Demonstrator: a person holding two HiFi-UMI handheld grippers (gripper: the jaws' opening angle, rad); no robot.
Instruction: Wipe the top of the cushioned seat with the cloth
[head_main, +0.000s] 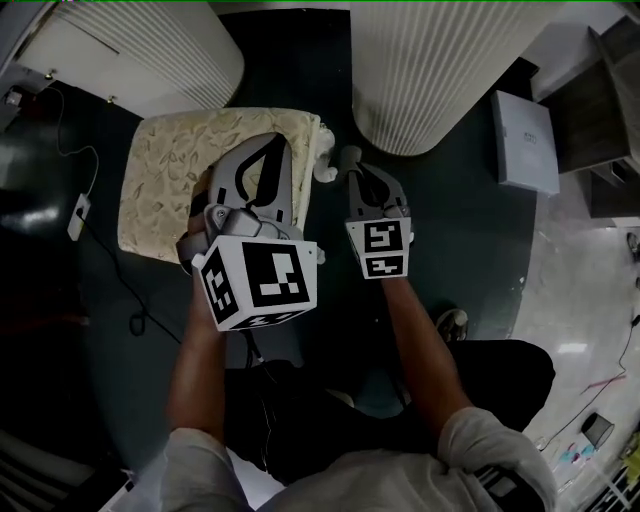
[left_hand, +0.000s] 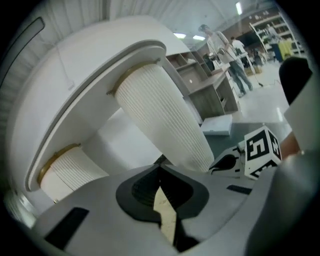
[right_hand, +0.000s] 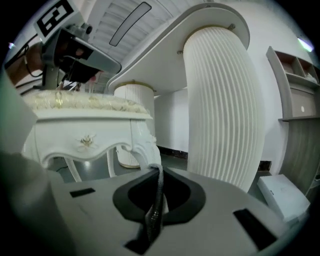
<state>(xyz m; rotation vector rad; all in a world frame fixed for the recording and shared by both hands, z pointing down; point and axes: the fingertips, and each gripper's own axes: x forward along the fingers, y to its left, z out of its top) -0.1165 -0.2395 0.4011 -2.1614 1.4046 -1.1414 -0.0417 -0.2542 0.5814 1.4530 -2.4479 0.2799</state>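
Here the right gripper (head_main: 350, 160) is clamped on what looks like a thin dark cloth (right_hand: 154, 205). The seat (head_main: 170, 185) lies just to its left, beneath the left gripper (head_main: 281, 145), whose jaws are together.

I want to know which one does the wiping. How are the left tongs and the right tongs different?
The left tongs hang over the cushioned seat, while the right tongs are beside it, just past its corner. The right tongs pinch what looks like the dark cloth, seen edge-on, while the left tongs have nothing between them. Both tongs are closed.
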